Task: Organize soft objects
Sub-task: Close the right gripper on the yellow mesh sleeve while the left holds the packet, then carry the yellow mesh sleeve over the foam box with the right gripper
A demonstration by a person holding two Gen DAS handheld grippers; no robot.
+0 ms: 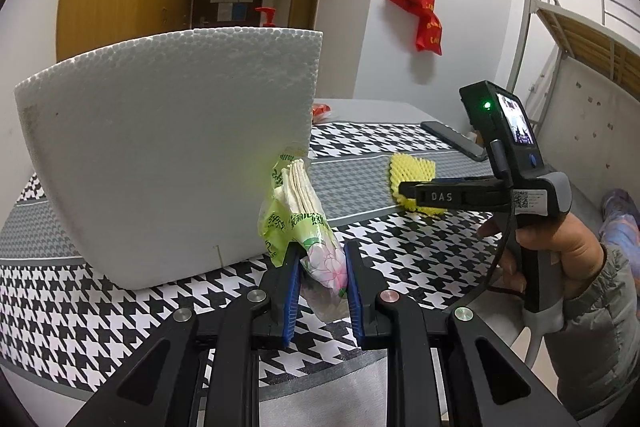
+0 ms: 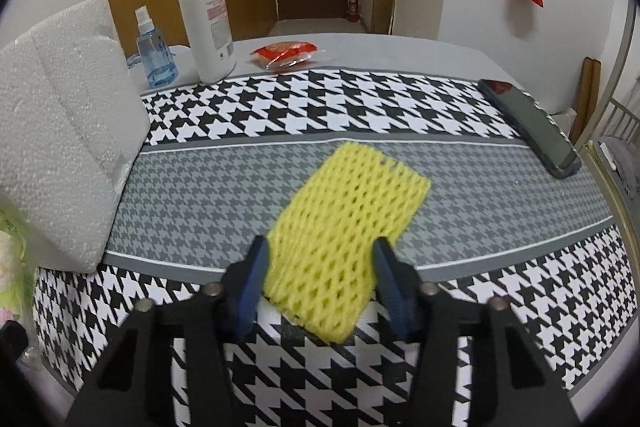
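A green and floral tissue pack (image 1: 296, 219) is pinched between the blue pads of my left gripper (image 1: 320, 247), which is shut on it. The pack leans against the side of a white foam box (image 1: 168, 147) on the houndstooth tablecloth (image 1: 400, 259). A yellow foam net (image 2: 348, 199) lies flat on the cloth's grey band. My right gripper (image 2: 320, 251) points down over the net's near end, one pad on each side of it. The net looks unsqueezed, so the jaws read as open. A person's hand (image 1: 560, 247) holds the right gripper (image 1: 412, 193) over the yellow net (image 1: 412, 167).
At the table's far edge stand a white pump bottle (image 2: 206, 15) and a blue spray bottle (image 2: 154, 51), with a red packet (image 2: 286, 53) beside them. A dark phone (image 2: 532, 127) lies at the right. The foam box (image 2: 60, 147) fills the left. A red bag (image 1: 418, 7) hangs on the wall.
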